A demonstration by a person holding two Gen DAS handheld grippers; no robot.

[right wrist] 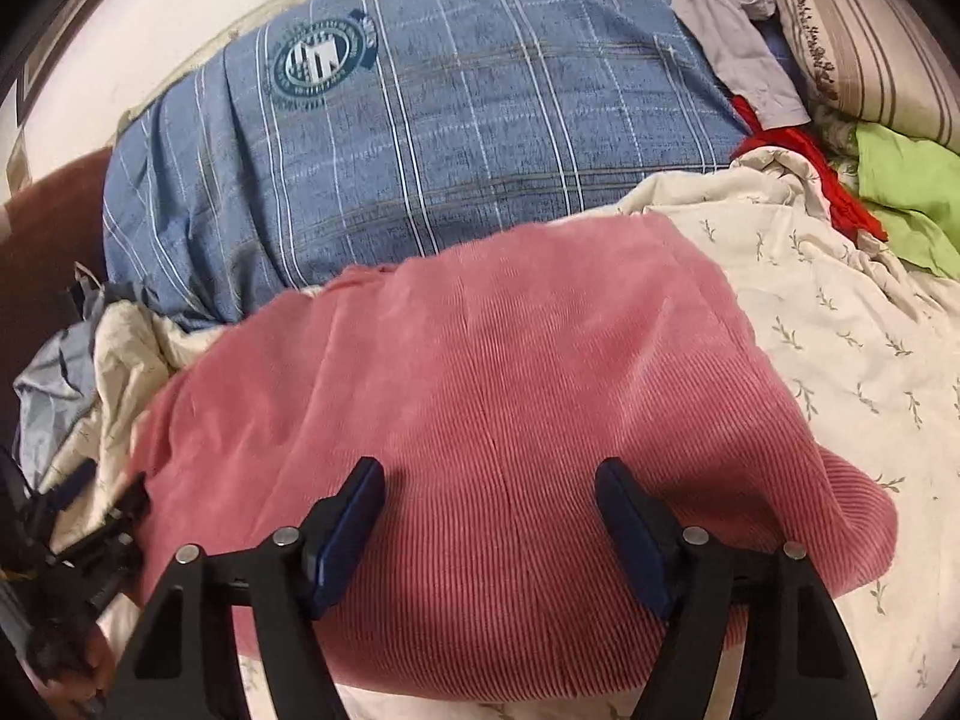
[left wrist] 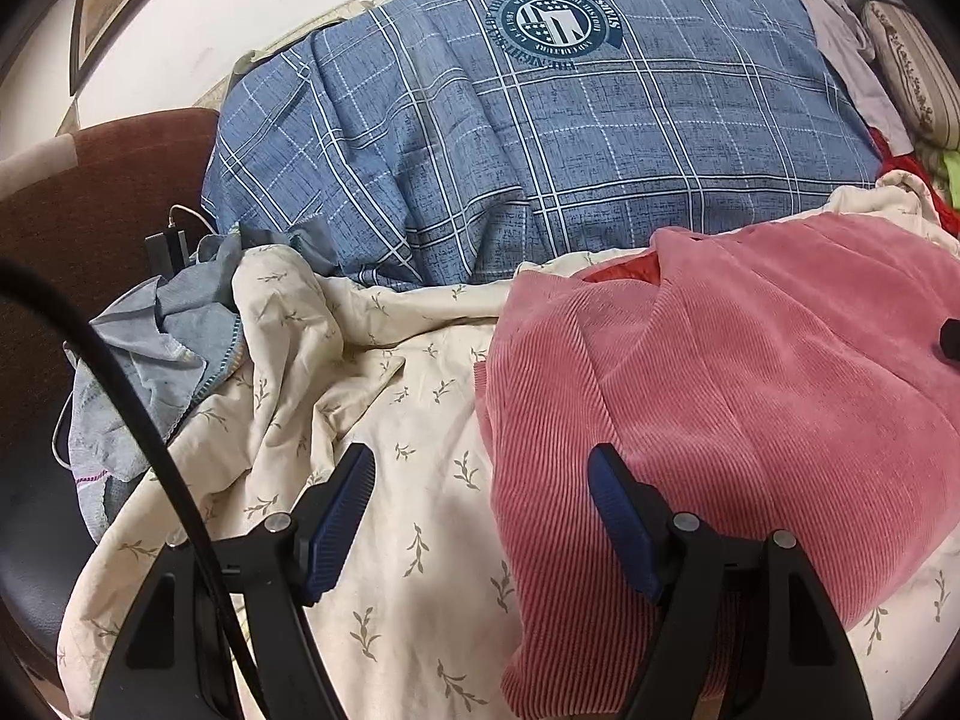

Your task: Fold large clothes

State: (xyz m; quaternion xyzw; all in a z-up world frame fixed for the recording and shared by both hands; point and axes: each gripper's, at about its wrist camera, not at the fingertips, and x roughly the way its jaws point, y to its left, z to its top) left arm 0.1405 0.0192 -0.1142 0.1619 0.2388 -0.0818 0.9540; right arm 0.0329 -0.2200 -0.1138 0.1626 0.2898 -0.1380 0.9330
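Observation:
A pink corduroy garment (left wrist: 720,390) (right wrist: 480,360) lies spread in a soft heap on a cream leaf-print sheet (left wrist: 390,420) (right wrist: 840,330). My left gripper (left wrist: 480,480) is open at the garment's left edge. Its right finger (left wrist: 618,510) is over the pink cloth and its left finger over the sheet. My right gripper (right wrist: 489,480) is open just above the near middle of the garment. Pink cloth shows between its blue pads (right wrist: 348,534), and nothing is pinched. The left gripper's black frame (right wrist: 90,540) shows at the lower left of the right wrist view.
A bulky blue plaid quilt (left wrist: 540,150) (right wrist: 420,150) fills the back. A crumpled light-blue cloth (left wrist: 150,360) and a brown seat (left wrist: 90,210) are at the left. A striped pillow (right wrist: 870,48), grey garment (right wrist: 732,42), red cloth (right wrist: 810,162) and green cloth (right wrist: 912,192) pile at the right.

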